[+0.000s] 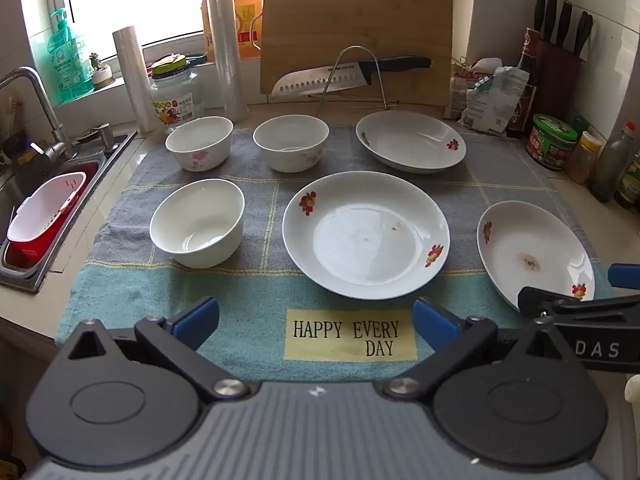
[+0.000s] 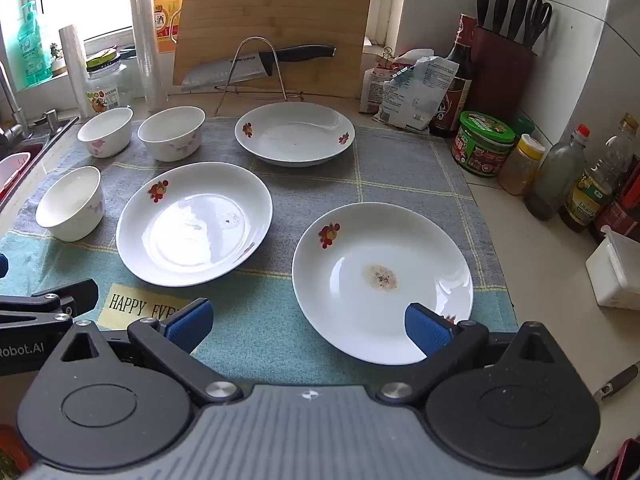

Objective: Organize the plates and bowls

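Nearest the cameras, the left gripper (image 1: 316, 320) and the right gripper (image 2: 307, 326) both hang over the front edge of a blue-grey checked towel (image 1: 256, 300), each with its blue-padded fingers spread wide and nothing between them. Just beyond the right gripper sits the near right plate (image 2: 382, 280), a white dish with fruit prints on the rim and a brownish dried stain at its centre; the gripper's right pad shows in front of the plate's near rim, and I cannot tell whether it touches. To its left lies the middle plate (image 1: 366, 232), also fruit-printed, holding only a small dark speck and a faint smear. Left of that stands the near bowl (image 1: 198, 222), white, with what looks like a little clear water in the bottom. Further back, two more white bowls with pink flower prints stand side by side, the far left bowl (image 1: 199, 142) and the far middle bowl (image 1: 291, 142), their contents hard to make out. The far plate (image 1: 411, 140) sits at the back right of the towel with no food visible in it. Behind everything, a wire rack (image 1: 354, 76) carries a santoku knife (image 1: 348, 74) in front of a bamboo cutting board (image 1: 356, 20), and a jar (image 1: 174, 96) stands by the window
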Action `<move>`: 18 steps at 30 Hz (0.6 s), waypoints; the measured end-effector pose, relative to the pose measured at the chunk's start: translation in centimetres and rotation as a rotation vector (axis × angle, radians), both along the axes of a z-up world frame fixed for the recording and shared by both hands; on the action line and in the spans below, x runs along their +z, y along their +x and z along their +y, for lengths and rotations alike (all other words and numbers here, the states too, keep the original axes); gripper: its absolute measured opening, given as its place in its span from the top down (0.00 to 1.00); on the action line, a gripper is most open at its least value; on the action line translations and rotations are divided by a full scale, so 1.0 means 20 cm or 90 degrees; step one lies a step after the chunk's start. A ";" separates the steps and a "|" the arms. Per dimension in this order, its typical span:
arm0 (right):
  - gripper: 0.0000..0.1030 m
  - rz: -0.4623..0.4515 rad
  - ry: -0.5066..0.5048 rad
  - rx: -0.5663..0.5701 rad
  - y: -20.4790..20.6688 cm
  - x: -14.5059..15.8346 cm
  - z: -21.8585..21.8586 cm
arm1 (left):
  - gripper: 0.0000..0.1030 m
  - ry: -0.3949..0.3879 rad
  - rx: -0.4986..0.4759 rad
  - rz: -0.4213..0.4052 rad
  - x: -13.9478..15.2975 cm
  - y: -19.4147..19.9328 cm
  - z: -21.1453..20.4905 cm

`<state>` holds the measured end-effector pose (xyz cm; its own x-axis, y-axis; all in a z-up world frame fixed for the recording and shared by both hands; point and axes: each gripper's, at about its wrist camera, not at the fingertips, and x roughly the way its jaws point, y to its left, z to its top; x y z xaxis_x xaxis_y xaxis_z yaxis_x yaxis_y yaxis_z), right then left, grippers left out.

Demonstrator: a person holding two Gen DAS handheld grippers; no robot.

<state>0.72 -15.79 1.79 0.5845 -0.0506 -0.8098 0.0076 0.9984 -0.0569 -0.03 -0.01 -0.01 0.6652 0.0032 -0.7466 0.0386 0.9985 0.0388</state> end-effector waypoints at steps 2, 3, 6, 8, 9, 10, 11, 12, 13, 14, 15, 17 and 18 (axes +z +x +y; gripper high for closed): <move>0.00 -0.002 0.001 0.001 0.00 0.00 0.00 | 0.01 -0.001 0.001 0.002 0.00 0.00 0.00; 0.00 0.000 -0.002 0.001 0.00 0.00 0.00 | 0.01 -0.002 0.001 0.002 0.00 0.00 0.00; 0.00 0.000 0.000 0.001 0.00 0.00 0.01 | 0.01 -0.002 0.001 0.001 0.01 -0.01 -0.01; 0.00 0.000 0.000 0.001 0.00 0.00 0.01 | 0.01 -0.002 0.001 0.000 0.01 -0.03 -0.02; 0.00 0.000 0.000 0.002 0.00 0.01 0.01 | 0.01 -0.006 0.000 0.005 -0.01 0.00 0.00; 0.00 0.001 -0.005 0.000 0.00 0.00 0.02 | 0.01 -0.006 0.000 0.005 -0.01 -0.01 0.00; 0.00 0.001 -0.005 0.001 0.00 0.01 0.02 | 0.01 -0.006 0.000 0.005 -0.01 -0.01 0.00; 0.00 0.000 -0.004 0.001 0.00 0.01 0.02 | 0.01 -0.006 0.000 0.005 -0.01 -0.01 0.00; 0.00 0.001 -0.005 0.001 0.01 0.01 0.02 | 0.01 -0.007 -0.001 0.004 -0.01 -0.02 -0.01; 0.00 0.001 -0.004 0.000 0.01 0.01 0.02 | 0.01 -0.007 -0.001 0.004 -0.01 -0.02 -0.01; 0.00 0.000 -0.003 0.000 0.01 0.01 0.02 | 0.01 -0.008 0.000 0.007 -0.01 0.00 0.00; 0.00 -0.001 -0.003 0.000 0.00 0.01 0.01 | 0.01 -0.009 -0.001 0.007 0.00 0.00 0.00; 0.00 -0.001 -0.003 0.000 0.00 0.01 0.01 | 0.01 -0.010 0.000 0.007 0.00 0.00 0.00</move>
